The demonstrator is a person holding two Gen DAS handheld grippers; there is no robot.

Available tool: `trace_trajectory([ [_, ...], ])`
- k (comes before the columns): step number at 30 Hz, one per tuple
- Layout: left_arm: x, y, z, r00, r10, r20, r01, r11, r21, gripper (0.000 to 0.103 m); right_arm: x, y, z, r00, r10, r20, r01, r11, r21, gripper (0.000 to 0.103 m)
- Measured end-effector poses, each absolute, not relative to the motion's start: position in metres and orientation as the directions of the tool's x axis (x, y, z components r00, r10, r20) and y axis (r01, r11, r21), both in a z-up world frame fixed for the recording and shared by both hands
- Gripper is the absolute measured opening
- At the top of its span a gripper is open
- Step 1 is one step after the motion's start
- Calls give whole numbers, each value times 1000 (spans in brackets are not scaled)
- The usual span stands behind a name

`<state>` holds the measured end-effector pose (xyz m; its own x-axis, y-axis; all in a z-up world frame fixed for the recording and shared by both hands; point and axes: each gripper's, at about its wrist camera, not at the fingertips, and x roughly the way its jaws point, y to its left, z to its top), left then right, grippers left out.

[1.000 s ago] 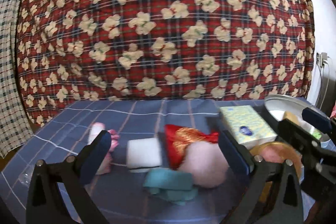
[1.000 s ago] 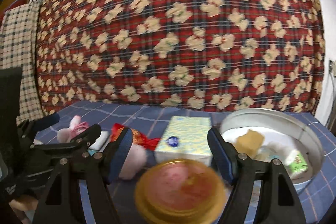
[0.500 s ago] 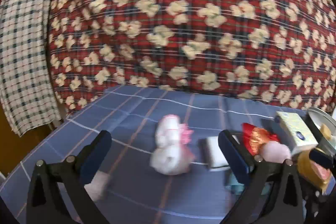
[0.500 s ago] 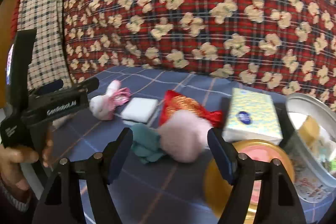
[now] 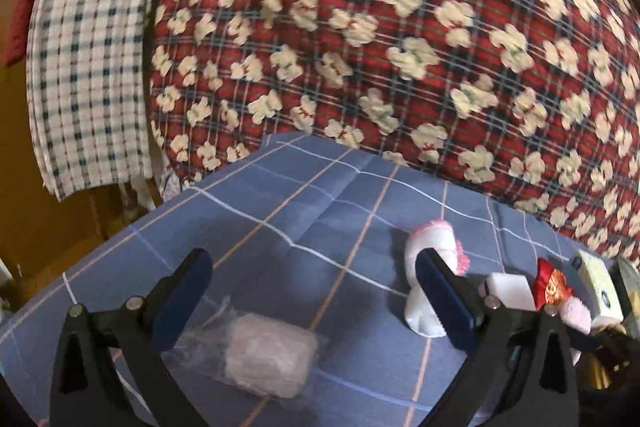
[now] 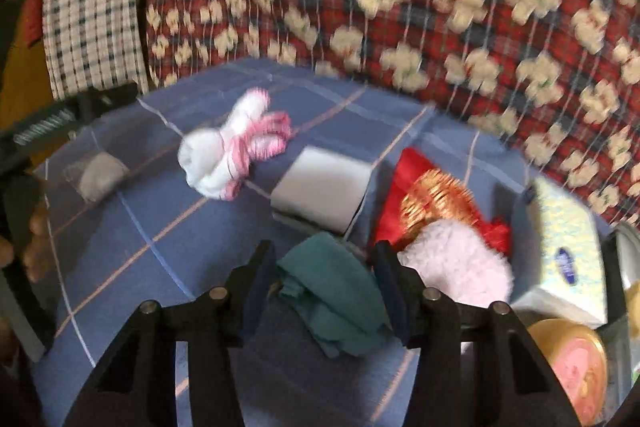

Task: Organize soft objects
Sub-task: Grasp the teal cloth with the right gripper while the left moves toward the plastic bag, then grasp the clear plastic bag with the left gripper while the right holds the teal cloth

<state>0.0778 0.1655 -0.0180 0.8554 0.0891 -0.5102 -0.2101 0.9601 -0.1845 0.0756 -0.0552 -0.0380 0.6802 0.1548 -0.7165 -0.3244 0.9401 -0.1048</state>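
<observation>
My right gripper hangs low over a crumpled teal cloth. Its jaws are closing, and the cloth lies between the pads on the blue checked tablecloth. Beside it lie a pink fluffy ball, a red and gold pouch, a white foam block and a white-and-pink sock. My left gripper stands open above a pale pack in clear wrap. The sock lies just past its right finger.
A tissue pack, a gold round tin and the rim of a metal basin crowd the right edge. A red flowered quilt hangs behind the table, with a checked cloth at the left. A person's hand holds the left gripper.
Both views have swung left across the table. The left gripper now frames the wrapped pack instead of the pouch and ball. The right gripper has dropped over the teal cloth, with its jaws narrower.
</observation>
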Motion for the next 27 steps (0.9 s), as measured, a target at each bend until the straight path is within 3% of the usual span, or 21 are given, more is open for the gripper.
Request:
trace_trajectory([
  [6,80,177,-21,841,99,-531,-244,947,-211,103,93,-62,-51,589,204,-782,-330,944,-3,52],
  [11,81,194,-25,830,85,-551,-277,921,-275,103,80,-63,-49,592,211,-778,-346,938,-9,33],
  [13,80,202,-27,827,89,-556,-300,905,-301,103,76,-68,-47,585,246,-773,-349,937,34,18],
  [17,75,217,-30,825,107,-555,-342,876,-339,103,68,-77,-38,608,344,-716,-370,920,127,17],
  [22,76,221,-37,813,46,-580,-319,870,-377,101,48,-75,-14,708,370,-602,-395,914,99,17],
  [27,61,207,-41,794,33,-607,-278,908,-313,100,42,-74,-7,754,353,-553,-390,919,54,17],
])
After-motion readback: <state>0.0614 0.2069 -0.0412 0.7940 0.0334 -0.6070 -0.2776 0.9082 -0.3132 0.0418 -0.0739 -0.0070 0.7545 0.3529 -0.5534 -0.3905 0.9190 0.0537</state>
